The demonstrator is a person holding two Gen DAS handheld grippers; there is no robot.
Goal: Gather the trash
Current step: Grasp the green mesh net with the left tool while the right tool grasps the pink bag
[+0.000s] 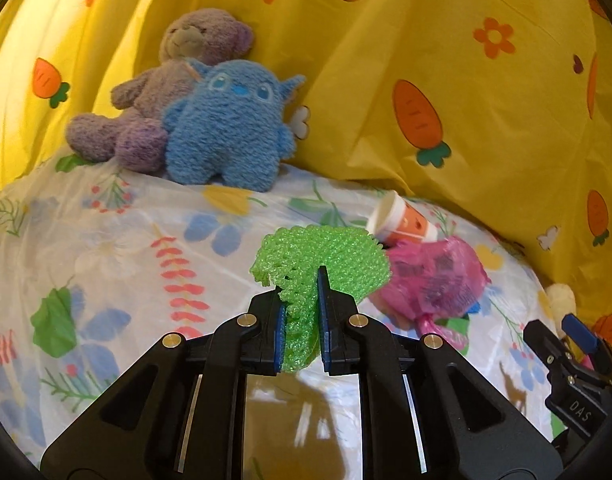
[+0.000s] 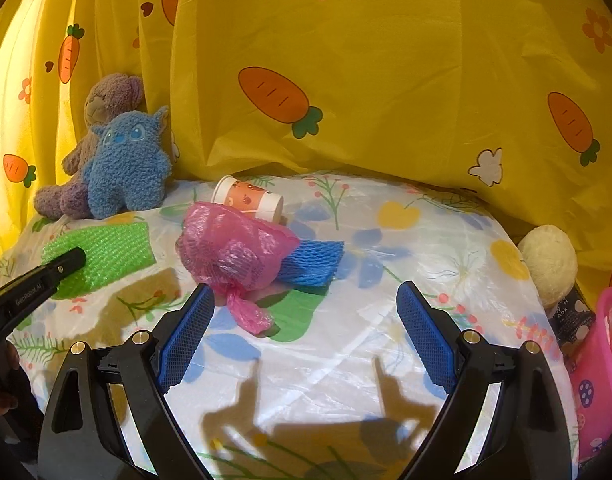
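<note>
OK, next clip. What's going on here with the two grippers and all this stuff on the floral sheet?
A person is collecting trash with a handheld gripper in each hand. The left gripper is shut on a green foam net, holding it above the floral sheet. The right gripper is open and empty, pointing toward a pink plastic bag that lies on the sheet beside a blue foam net and a tipped-over paper cup. Two plush toys sit at the back.
</note>
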